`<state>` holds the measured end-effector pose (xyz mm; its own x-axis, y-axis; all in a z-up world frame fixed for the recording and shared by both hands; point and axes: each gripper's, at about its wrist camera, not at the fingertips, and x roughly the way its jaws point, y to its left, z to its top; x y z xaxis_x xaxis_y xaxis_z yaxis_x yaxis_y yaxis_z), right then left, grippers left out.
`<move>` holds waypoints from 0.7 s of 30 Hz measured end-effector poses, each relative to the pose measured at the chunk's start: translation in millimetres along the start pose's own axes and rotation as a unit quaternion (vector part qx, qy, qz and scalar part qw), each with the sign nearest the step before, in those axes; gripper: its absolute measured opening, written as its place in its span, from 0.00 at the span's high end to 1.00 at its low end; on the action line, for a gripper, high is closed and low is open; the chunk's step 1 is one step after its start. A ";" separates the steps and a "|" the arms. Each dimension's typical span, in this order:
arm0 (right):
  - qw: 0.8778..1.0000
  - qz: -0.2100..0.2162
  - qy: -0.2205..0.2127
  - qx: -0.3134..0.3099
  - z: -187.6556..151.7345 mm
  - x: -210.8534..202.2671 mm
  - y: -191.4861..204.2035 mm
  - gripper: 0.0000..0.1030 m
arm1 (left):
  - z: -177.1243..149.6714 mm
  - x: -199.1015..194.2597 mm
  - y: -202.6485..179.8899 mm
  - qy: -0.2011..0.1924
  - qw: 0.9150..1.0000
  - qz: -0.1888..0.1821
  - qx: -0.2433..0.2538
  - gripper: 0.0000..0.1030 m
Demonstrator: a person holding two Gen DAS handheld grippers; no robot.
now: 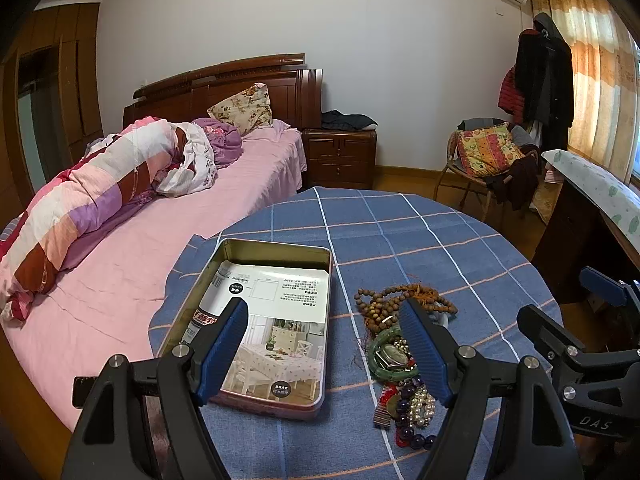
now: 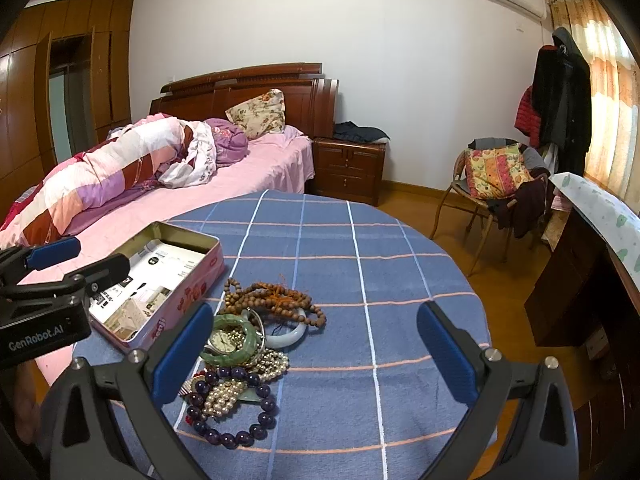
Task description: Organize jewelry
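Both tools stand wide apart, holding nothing. The left tool (image 1: 324,344) hangs over the tin (image 1: 224,280); the right tool (image 2: 316,360) hovers by the jewelry heap (image 2: 248,344) beside that tin

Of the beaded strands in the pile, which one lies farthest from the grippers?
The brown wooden bead strand, with orange thread, at the pile's far end. The purple bead bracelet and pearl strand lie nearest the cameras.

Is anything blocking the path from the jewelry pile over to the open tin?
Nothing visible does. The jewelry pile lies right beside the tin, with only bare blue checked cloth between them. The tin is lidless, holding only a printed sheet.
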<state>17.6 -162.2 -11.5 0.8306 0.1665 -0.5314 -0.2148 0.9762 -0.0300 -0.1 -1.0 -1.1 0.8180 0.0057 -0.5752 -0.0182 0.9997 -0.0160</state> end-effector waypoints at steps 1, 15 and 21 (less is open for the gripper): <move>1.000 0.000 0.000 -0.001 0.0 0.0 0.3 0.00 | 0.1 0.6 0.0 0.001 1.000 0.000 -0.001 0.24; 1.000 0.000 0.001 0.000 -1.6 0.9 1.0 0.00 | -1.1 2.7 2.0 0.002 1.000 0.000 -0.003 0.24; 1.000 0.000 0.001 -0.001 -0.8 0.5 0.1 0.00 | -0.9 2.8 2.4 0.002 1.000 0.001 -0.003 0.24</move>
<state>17.6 -162.1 -12.5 0.8291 0.1663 -0.5337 -0.2163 0.9758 -0.0321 1.7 1.4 -3.5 0.8159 0.0076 -0.5781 -0.0236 0.9995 -0.0203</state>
